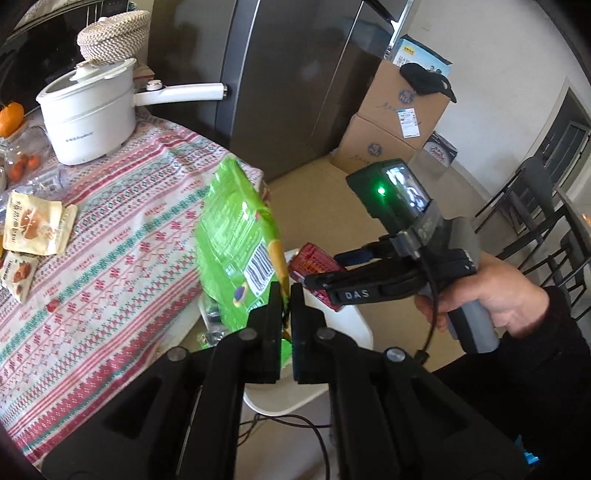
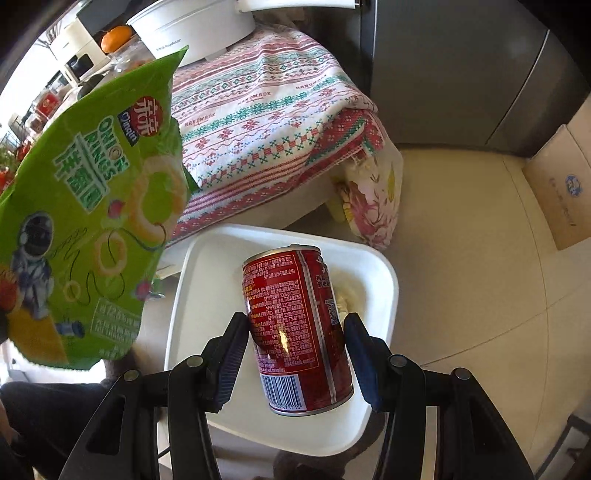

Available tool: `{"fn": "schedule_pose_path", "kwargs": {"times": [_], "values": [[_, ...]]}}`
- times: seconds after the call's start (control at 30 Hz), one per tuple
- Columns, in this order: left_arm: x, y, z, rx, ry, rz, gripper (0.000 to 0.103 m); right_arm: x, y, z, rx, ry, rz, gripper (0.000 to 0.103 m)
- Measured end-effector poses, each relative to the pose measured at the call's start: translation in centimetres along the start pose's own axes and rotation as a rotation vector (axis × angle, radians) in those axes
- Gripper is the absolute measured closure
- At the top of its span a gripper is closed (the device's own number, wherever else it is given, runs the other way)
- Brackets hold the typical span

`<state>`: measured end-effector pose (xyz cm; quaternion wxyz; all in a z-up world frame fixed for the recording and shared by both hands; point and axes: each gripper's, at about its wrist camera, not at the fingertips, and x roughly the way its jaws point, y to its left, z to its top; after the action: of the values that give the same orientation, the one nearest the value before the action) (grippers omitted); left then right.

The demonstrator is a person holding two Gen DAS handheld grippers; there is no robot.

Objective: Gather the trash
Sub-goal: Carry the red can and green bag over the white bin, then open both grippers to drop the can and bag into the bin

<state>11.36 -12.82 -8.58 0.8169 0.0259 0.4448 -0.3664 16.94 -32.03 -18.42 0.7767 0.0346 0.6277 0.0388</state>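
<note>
My left gripper (image 1: 286,295) is shut on the lower edge of a green onion-rings snack bag (image 1: 240,243), which stands up from the jaws beside the table edge. The same bag (image 2: 92,221) fills the left of the right wrist view. My right gripper (image 2: 295,325) is shut on a red drink can (image 2: 295,328), its pads pressing both sides. The can (image 1: 314,266) hangs over a white bin (image 2: 380,273) on the floor. From the left wrist view the right gripper (image 1: 325,286) points down, held by a hand (image 1: 491,295). Pale crumpled trash lies inside the bin.
A table with a patterned cloth (image 1: 122,229) carries a white pot (image 1: 88,110), a woven basket (image 1: 110,33), oranges (image 1: 11,118) and two snack wrappers (image 1: 35,229). A grey fridge (image 1: 295,74), cardboard boxes (image 1: 391,122) and dark chairs (image 1: 535,221) stand around. A floral cushion (image 2: 373,199) sits under the table.
</note>
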Motion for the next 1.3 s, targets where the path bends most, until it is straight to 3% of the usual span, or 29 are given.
{"fn": "schedule_pose_path", "kwargs": {"times": [0.13, 0.37, 0.57, 0.77, 0.8, 0.93, 1.1, 1.3], "values": [[0.4, -0.3, -0.4, -0.002, 0.023, -0.025, 0.099, 0.1, -0.3, 0.0, 0.006, 0.000, 0.002, 0.049], [3.1, 0.7, -1.6, -0.022, 0.100, 0.004, 0.099, 0.5, -1.4, -0.8, 0.017, 0.031, -0.012, 0.049], [5.9, 0.7, -3.1, 0.000, 0.172, 0.061, 0.098, 1.1, -1.6, -1.0, 0.022, 0.062, -0.016, 0.048], [6.1, 0.5, -3.4, 0.042, 0.171, 0.110, 0.098, 1.2, -1.6, -1.0, 0.018, 0.070, -0.018, 0.048], [6.0, 0.6, -3.5, 0.046, 0.167, 0.127, 0.096, 1.3, -1.7, -1.0, 0.022, 0.074, -0.018, 0.048], [5.9, 1.1, -3.3, 0.054, 0.157, 0.175, 0.072, 1.5, -2.0, -0.9, 0.059, 0.094, -0.012, 0.047], [5.0, 1.5, -3.3, 0.064, 0.134, 0.220, 0.055, 0.5, -2.1, -0.4, 0.070, 0.060, -0.003, 0.037], [3.7, 2.8, -2.8, 0.040, 0.104, 0.265, 0.041, -0.5, -1.4, 0.4, 0.061, 0.025, -0.003, 0.034]]}}
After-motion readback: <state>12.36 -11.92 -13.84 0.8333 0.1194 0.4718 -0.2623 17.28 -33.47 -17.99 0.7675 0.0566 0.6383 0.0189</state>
